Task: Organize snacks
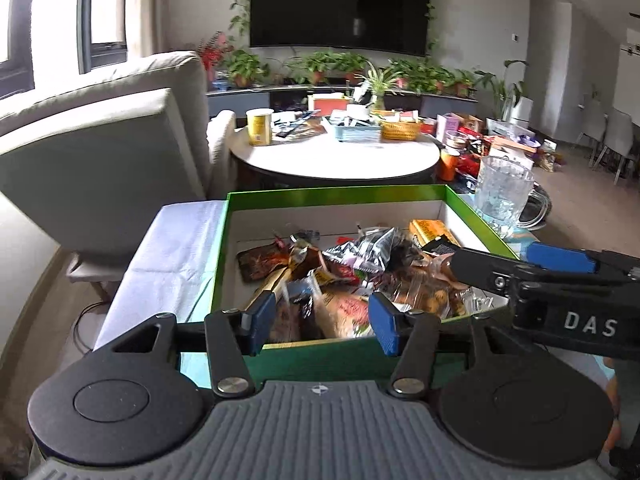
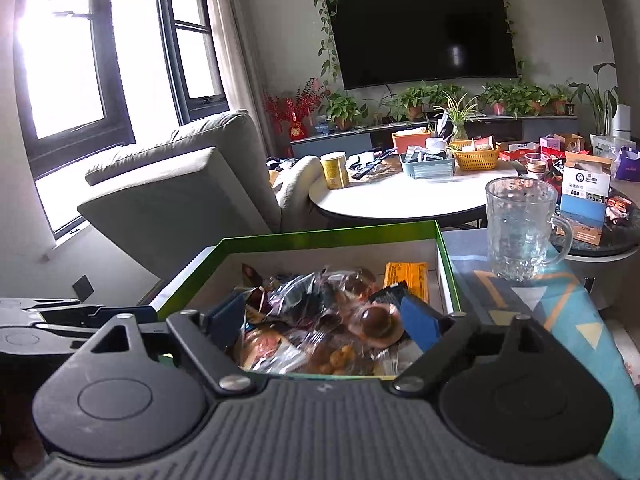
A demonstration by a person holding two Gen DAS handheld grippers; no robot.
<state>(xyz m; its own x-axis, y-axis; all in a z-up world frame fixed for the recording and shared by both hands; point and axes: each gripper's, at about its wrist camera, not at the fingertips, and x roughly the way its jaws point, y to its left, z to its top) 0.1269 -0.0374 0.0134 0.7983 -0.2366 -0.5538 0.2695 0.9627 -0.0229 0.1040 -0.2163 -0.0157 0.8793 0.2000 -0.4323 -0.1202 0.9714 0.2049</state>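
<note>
The snacks sit heaped in a shallow green cardboard box with a white inside [image 1: 472, 204], which rests on the counter [image 1: 172, 240] under a pale cloth. The pile mixes a silver crinkled foil packet [image 1: 366, 250], an orange flat packet [image 1: 432, 232] against the far right wall, and clear wrappers of brown pastries [image 1: 420, 294] near the front.

The left hand-held gripper [image 1: 322, 322] hangs over the near rim with its blue pads spread and nothing between them. The right hand-held gripper [image 2: 322, 322] reaches in from the right; its pads stand partly apart around the clear wrappers, and I cannot tell whether they press on one or merely frame it.

To sort well, I judge it best to take one wrapper at a time from the top of the heap, pinching a sealed edge rather than the soft contents, and to keep the two tools from crossing, since they work close together. The clear glass mug [image 2: 520, 232] stands just beside the box on the right and could be knocked by a wide swing.

The bottom layer of the heap is buried, most labels are unreadable, and the box's near wall is cut off by the tools.
</note>
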